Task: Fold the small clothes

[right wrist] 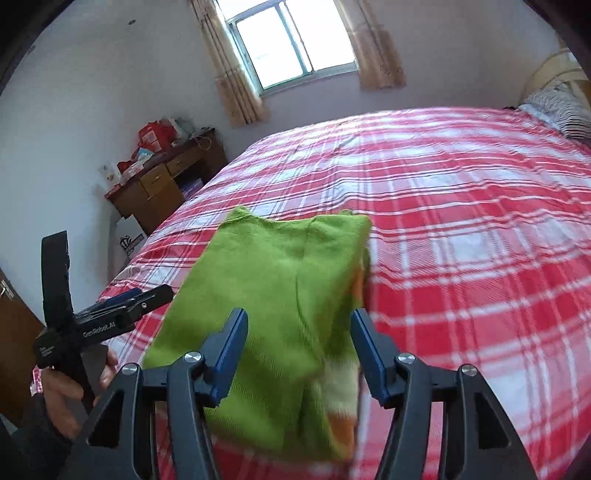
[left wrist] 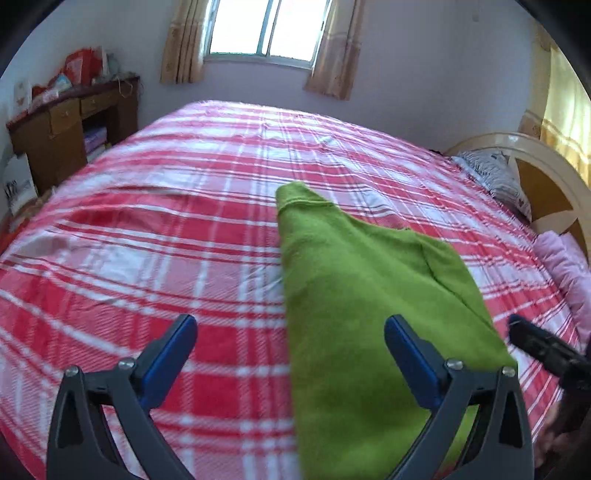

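A small green knitted garment (left wrist: 354, 295) lies folded lengthwise on the red and white plaid bed (left wrist: 155, 236). In the right wrist view the garment (right wrist: 273, 295) shows a pale yellow and orange striped edge on its right side. My left gripper (left wrist: 290, 332) is open above the garment's near left part, holding nothing. My right gripper (right wrist: 298, 328) is open above the garment's near end, holding nothing. The left gripper also shows in the right wrist view (right wrist: 136, 299), held in a hand at the left. The right gripper shows at the right edge of the left wrist view (left wrist: 535, 343).
A wooden desk (left wrist: 70, 125) with red bags stands by the far left wall. A window (left wrist: 266, 29) with beige curtains is behind the bed. A striped pillow (left wrist: 495, 173) and a headboard (left wrist: 546, 184) are at the right. A pink cloth (left wrist: 565, 266) lies at the bed's right edge.
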A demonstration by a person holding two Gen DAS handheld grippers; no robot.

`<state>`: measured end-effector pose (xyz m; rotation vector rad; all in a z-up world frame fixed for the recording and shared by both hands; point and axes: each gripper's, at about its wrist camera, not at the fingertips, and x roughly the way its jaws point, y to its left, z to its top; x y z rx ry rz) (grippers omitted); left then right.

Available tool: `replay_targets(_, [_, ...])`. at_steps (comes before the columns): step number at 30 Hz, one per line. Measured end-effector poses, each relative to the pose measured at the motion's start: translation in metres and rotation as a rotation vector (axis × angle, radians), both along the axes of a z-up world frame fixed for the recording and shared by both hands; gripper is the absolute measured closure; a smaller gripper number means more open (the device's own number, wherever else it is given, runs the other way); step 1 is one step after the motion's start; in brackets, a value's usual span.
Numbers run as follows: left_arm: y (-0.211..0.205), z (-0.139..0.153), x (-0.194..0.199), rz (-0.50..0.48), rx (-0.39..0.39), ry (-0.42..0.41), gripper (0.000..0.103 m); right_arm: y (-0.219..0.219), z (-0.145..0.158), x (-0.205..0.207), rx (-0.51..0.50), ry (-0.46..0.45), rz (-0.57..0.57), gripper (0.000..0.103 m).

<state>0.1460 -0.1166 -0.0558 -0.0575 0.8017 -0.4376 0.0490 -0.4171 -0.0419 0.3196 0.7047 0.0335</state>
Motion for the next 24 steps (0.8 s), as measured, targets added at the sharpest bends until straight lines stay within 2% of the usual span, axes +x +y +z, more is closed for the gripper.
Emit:
replay_targets(4, [-0.010, -0.025, 0.018, -0.011, -0.023, 0.090, 0.004, -0.008, -0.026, 0.033, -0.028, 0.085, 0.001, 0.044])
replay_targets(9, [-0.002, -0.039, 0.027, -0.023, -0.110, 0.164, 0.000, -0.022, -0.045, 0.044, 0.084, 0.082, 0.055, 0.044])
replay_targets(12, [-0.009, -0.038, 0.028, -0.065, -0.049, 0.152, 0.000, -0.029, -0.054, 0.055, 0.146, 0.096, 0.067, 0.035])
replay_targets(15, [-0.017, -0.037, 0.033, -0.121, -0.003, 0.148, 0.000, -0.038, -0.061, 0.066, 0.230, 0.094, 0.081, 0.034])
replay_targets(19, [-0.014, -0.036, 0.040, -0.186, -0.010, 0.156, 0.000, -0.027, -0.056, 0.062, 0.172, 0.082, 0.115, 0.035])
replay_targets(22, [-0.017, -0.035, 0.035, -0.179, 0.005, 0.135, 0.000, -0.014, -0.053, 0.057, 0.110, 0.077, 0.129, 0.035])
replay_targets(24, [-0.016, -0.035, 0.034, -0.166, -0.003, 0.134, 0.000, -0.015, -0.055, 0.059, 0.119, 0.089, 0.129, 0.035])
